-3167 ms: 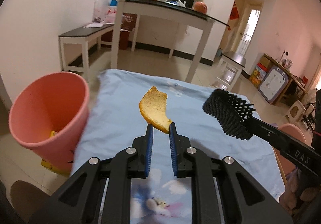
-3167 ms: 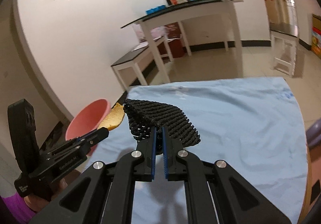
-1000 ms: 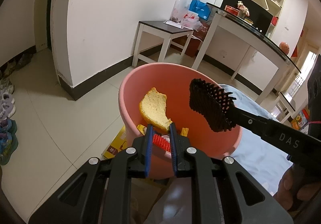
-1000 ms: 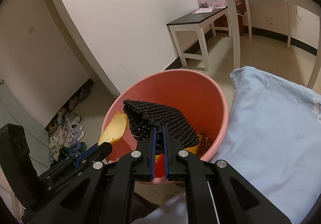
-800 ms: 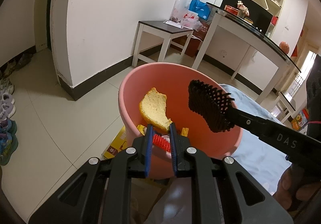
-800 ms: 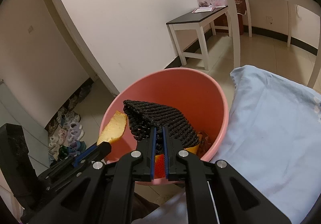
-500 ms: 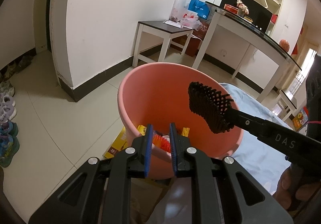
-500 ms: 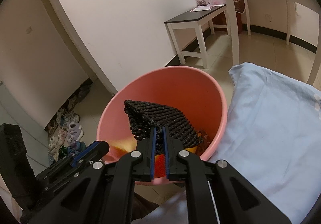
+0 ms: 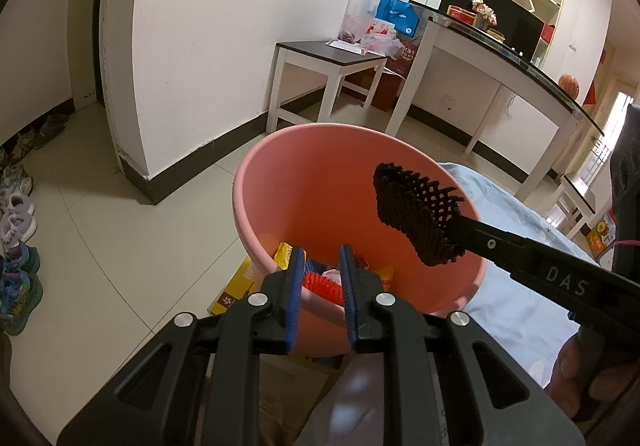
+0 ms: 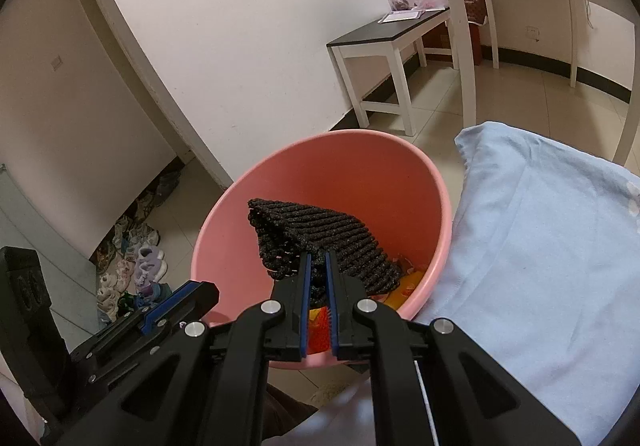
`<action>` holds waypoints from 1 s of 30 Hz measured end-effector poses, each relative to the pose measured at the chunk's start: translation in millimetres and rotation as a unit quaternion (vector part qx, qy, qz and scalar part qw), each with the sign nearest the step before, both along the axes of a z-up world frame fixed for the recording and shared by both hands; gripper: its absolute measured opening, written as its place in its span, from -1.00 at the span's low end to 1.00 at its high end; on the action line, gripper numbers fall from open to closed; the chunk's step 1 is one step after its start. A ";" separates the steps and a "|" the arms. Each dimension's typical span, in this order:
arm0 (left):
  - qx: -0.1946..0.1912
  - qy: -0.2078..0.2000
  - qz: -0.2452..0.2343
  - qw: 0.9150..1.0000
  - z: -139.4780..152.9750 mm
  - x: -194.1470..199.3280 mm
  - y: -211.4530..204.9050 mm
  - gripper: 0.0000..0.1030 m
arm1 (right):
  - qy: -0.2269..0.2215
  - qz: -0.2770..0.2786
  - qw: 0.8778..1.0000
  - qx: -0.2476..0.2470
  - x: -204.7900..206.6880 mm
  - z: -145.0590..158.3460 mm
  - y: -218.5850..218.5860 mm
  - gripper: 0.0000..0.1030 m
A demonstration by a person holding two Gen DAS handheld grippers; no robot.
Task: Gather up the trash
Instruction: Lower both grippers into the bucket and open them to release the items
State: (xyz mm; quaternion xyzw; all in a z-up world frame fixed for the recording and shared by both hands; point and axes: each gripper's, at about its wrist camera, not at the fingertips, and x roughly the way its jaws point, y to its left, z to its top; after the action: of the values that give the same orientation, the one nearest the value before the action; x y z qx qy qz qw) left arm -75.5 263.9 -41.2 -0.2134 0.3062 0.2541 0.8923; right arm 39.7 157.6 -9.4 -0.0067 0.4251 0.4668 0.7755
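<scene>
A pink bin (image 9: 320, 182) stands on the floor beside the blue-clothed table, with yellow wrappers and a red piece (image 9: 320, 282) at its bottom. My left gripper (image 9: 321, 258) hangs over the bin's near rim. Its jaws are opening and nothing is between them. My right gripper (image 10: 317, 260) is shut on a black mesh pad (image 10: 320, 234), held over the bin (image 10: 360, 166). In the left wrist view the pad (image 9: 412, 214) hangs above the bin's right side, at the tip of the right gripper (image 9: 460, 234). No yellow slice shows anywhere.
The blue cloth (image 10: 540, 246) covers the table right of the bin. A yellow box (image 9: 236, 286) lies under the bin. Shoes (image 9: 16, 246) line the floor at the left. A white side table (image 9: 328, 58) and a long desk (image 9: 500, 58) stand behind. A hand (image 9: 580, 374) holds the right gripper.
The yellow slice held by my left gripper has dropped out of sight into the bin, and those jaws have widened slightly. My right gripper still holds the black pad.
</scene>
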 end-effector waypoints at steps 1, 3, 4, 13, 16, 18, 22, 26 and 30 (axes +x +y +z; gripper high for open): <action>0.001 0.000 0.000 1.000 -0.1 0.2 0.0 -0.64 | 0.000 0.000 1.000 0.000 0.1 -0.1 0.2 -0.86; 0.001 0.000 0.000 1.000 0.2 -0.4 -0.1 -0.63 | -0.001 0.001 1.000 -0.001 -0.7 -0.5 1.2 -0.86; 0.001 0.000 0.000 1.000 0.2 -0.4 0.0 -0.63 | -0.001 0.001 1.000 -0.001 -0.8 -0.7 1.6 -0.86; -0.001 -0.003 -0.003 1.000 2.0 0.4 -0.4 -0.55 | -0.001 0.001 1.000 -0.001 -1.5 -0.7 2.5 -0.85; 0.002 -0.005 -0.006 1.000 2.3 0.8 -1.2 -0.47 | -0.002 0.001 1.000 -0.002 -1.7 -0.9 3.0 -0.85; 0.003 -0.005 -0.007 1.000 2.3 1.0 -0.9 -0.45 | -0.002 0.001 1.000 -0.003 -1.6 -1.1 3.7 -0.85; 0.002 -0.005 -0.008 1.000 1.9 1.4 -1.2 -0.43 | -0.003 0.002 1.000 -0.004 -1.7 -2.7 6.1 -0.85; 0.004 -0.004 -0.008 1.000 1.9 1.6 -1.4 -0.42 | -0.004 0.002 1.000 -0.004 -2.2 -3.2 8.9 -0.81; 0.004 -0.004 -0.008 1.000 1.9 2.2 -1.7 -0.42 | -0.005 -0.002 1.000 -0.004 -0.6 -4.5 10.1 -0.55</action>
State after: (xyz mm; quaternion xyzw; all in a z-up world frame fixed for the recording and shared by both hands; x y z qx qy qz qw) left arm -73.3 262.2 -39.3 -0.2083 0.3033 0.2470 0.8965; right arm 39.1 167.7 -13.9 -0.0108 0.4232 0.4633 0.7785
